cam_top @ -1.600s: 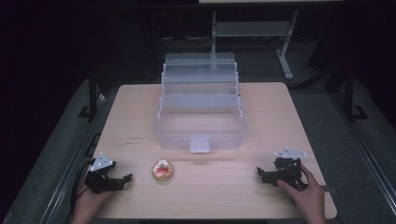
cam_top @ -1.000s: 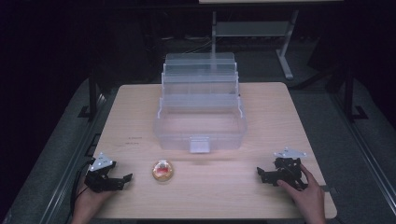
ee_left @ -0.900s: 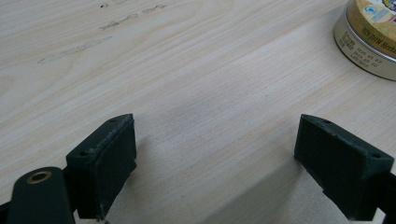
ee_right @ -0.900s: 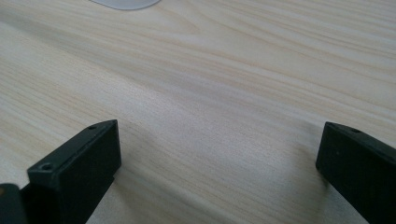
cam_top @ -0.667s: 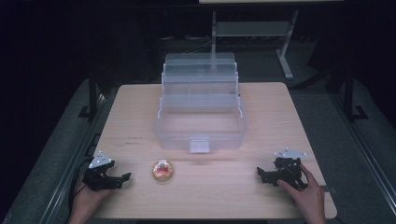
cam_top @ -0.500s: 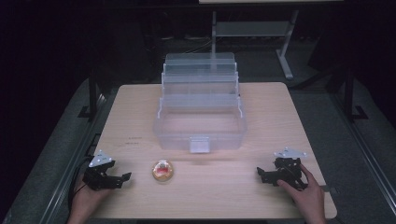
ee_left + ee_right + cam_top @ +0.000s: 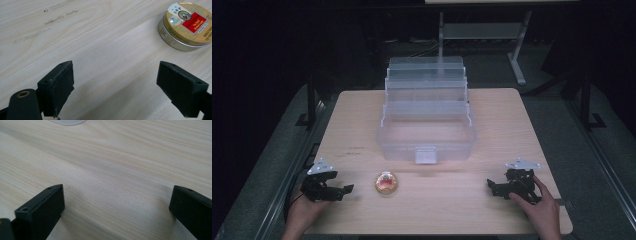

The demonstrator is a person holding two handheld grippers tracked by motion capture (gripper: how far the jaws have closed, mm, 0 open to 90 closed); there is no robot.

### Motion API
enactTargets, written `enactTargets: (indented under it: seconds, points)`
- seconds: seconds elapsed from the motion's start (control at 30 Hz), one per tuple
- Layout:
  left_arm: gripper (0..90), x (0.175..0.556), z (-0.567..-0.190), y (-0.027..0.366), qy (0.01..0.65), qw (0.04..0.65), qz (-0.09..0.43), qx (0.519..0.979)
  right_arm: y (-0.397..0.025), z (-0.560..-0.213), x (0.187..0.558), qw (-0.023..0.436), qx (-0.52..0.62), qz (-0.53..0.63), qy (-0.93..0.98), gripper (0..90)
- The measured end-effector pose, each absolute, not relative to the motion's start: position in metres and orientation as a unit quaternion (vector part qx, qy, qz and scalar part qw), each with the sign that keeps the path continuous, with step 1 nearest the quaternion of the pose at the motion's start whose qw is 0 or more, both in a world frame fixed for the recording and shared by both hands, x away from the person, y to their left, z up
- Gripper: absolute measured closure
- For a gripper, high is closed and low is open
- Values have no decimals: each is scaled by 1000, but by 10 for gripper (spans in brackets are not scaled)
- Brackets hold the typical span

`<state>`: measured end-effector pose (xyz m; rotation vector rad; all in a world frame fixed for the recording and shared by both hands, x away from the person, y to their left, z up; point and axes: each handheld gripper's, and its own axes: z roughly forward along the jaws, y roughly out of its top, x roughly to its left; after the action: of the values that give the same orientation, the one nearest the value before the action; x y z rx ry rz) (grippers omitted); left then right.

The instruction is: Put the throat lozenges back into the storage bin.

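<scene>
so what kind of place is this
Probably a lab or studio recording setup: a lone wooden table in a dark room, a clear tiered plastic box, a round tin, and hand-held tools.

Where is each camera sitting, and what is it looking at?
High view: above the person's side, looking forward and down on the pale wooden table, clear plastic tiered box, both hands and grippers.
Left gripper view: rides on the left gripper, looking along its open black jaws at the round gold tin.
Right gripper view: rides on the right gripper, open jaws over bare wood.
Shared: the tin shows in the high and left gripper views.
</scene>
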<state>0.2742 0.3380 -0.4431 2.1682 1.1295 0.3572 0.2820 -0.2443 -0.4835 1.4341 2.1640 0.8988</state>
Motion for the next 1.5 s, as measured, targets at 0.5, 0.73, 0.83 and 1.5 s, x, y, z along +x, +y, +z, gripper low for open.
enactTargets:
  seconds: [0.5, 0.73, 0.83, 1.5]
  points:
    - [144, 279, -434, 331, 425, 310, 104, 844, -244, -484, 282, 196, 512, 321, 772, 0]
    - [144, 281, -424, 324, 411, 280, 113, 860, -244, -484, 282, 196, 512, 321, 772, 0]
    - [144, 283, -421, 321, 408, 281, 106, 862, -244, -484, 282, 196, 512, 321, 772, 0]
    - [158, 297, -398, 297, 376, 269, 75, 883, -244, -484, 282, 196, 512, 321, 772, 0]
